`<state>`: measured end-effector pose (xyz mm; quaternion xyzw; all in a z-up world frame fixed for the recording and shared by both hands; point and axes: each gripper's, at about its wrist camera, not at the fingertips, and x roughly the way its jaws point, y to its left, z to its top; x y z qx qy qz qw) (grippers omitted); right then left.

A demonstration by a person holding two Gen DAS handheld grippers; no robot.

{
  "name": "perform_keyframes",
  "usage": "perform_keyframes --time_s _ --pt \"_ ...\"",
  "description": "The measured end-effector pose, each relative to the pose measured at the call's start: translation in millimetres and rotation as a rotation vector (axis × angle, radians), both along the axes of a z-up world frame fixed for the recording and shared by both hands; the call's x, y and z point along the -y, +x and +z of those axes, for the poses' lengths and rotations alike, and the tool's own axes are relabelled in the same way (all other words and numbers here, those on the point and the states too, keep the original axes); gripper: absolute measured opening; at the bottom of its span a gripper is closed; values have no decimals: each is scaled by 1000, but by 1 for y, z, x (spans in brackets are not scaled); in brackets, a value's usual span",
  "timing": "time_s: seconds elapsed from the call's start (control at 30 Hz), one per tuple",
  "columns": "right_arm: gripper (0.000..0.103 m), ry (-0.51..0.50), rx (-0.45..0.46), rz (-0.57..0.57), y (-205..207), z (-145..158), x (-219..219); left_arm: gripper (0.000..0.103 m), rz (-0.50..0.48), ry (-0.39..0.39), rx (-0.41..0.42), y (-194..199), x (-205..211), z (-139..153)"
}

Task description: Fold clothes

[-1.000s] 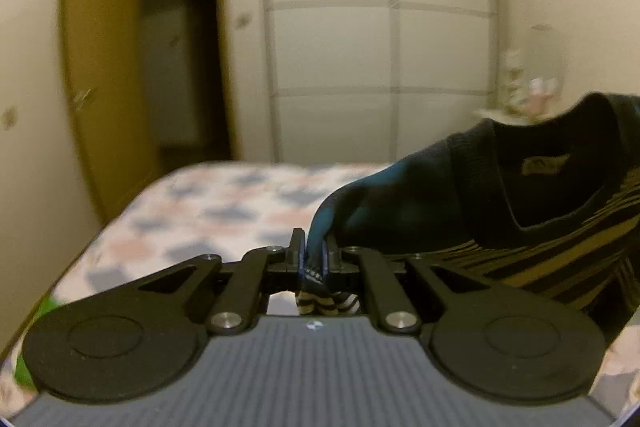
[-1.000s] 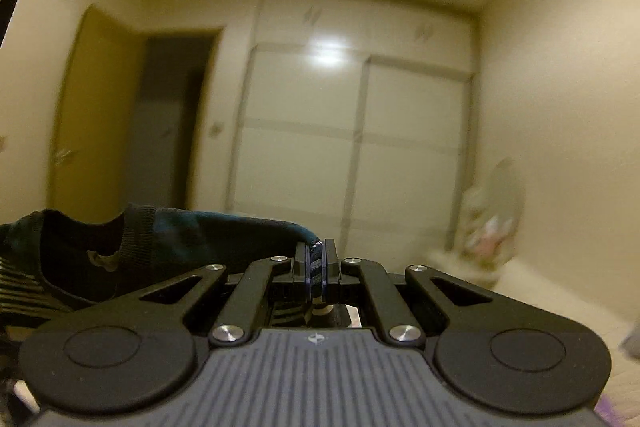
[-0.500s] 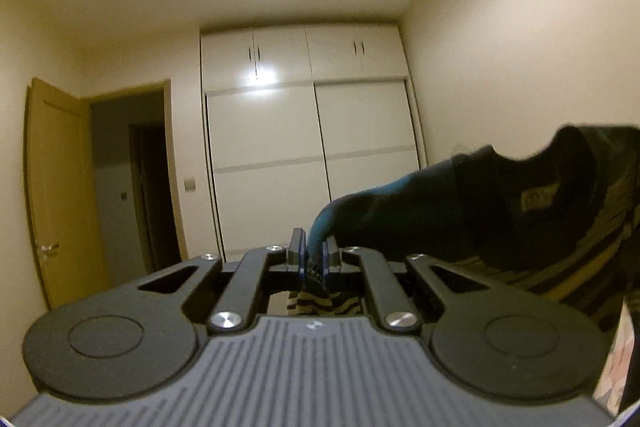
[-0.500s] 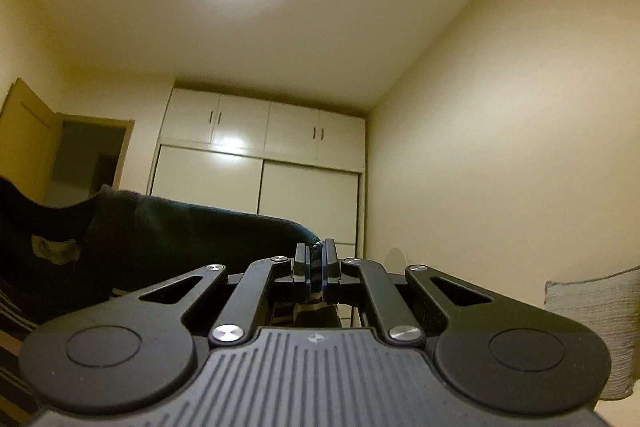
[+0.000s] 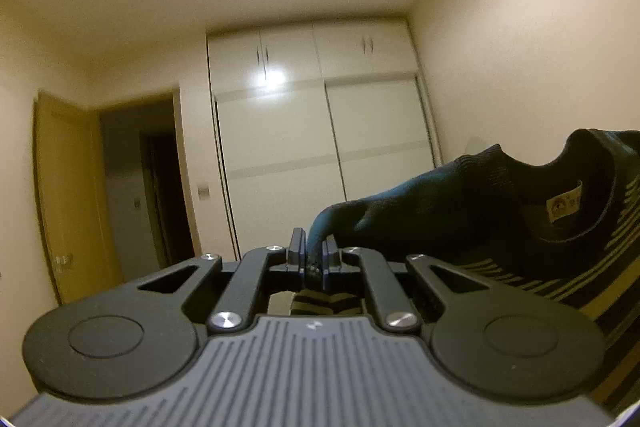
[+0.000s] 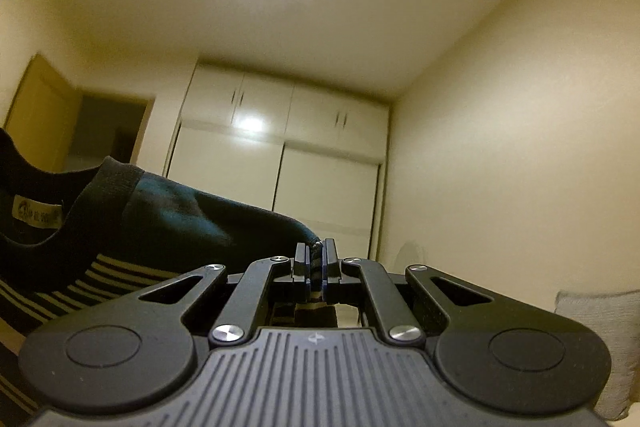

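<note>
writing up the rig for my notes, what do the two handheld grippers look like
Both look alike. The left gripper and right gripper each have a grey ribbed body with a small white logo, matte black linkage arms with triangular cut-outs, round black discs at the outer pivots, silver screw heads, and two narrow black fingers. No hands, sleeves or cables show.

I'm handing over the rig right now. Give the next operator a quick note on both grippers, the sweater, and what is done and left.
Left gripper: shut on one shoulder of the dark striped sweater.
Right gripper: shut on the other shoulder.
Sweater: held up in the air between the two grippers, neck label facing the cameras; both cameras are tilted up toward the wardrobe and ceiling.
Done: both shoulders are gripped and the sweater is lifted.
Left: lay it flat and make every fold; no fold shows yet. The surface below is out of view.
</note>
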<state>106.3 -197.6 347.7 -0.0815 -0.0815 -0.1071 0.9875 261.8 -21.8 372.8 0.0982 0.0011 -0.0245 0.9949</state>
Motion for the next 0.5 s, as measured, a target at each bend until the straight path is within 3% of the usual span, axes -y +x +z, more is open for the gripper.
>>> perform_keyframes --time_s 0.07,0.17,0.27,0.3,0.37,0.4,0.43,0.5 --pt "3 5 -78 6 43 -12 5 6 29 -2 -115 71 10 -29" --pt "4 36 -239 18 141 -50 11 8 73 -6 -288 177 25 -72" --pt "10 80 -419 30 233 -97 15 25 154 -1 -459 281 48 -123" --pt "28 99 -482 33 260 -113 17 38 189 2 -512 305 49 -142" --pt "49 137 -608 40 315 -145 22 39 260 9 -617 353 51 -181" --pt "68 150 -626 60 318 -158 26 40 290 8 -666 371 50 -200" --pt "75 162 -644 79 321 -171 30 43 304 -8 -701 372 45 -217" --pt "75 195 -691 118 323 -199 41 45 321 -53 -773 356 44 -251"
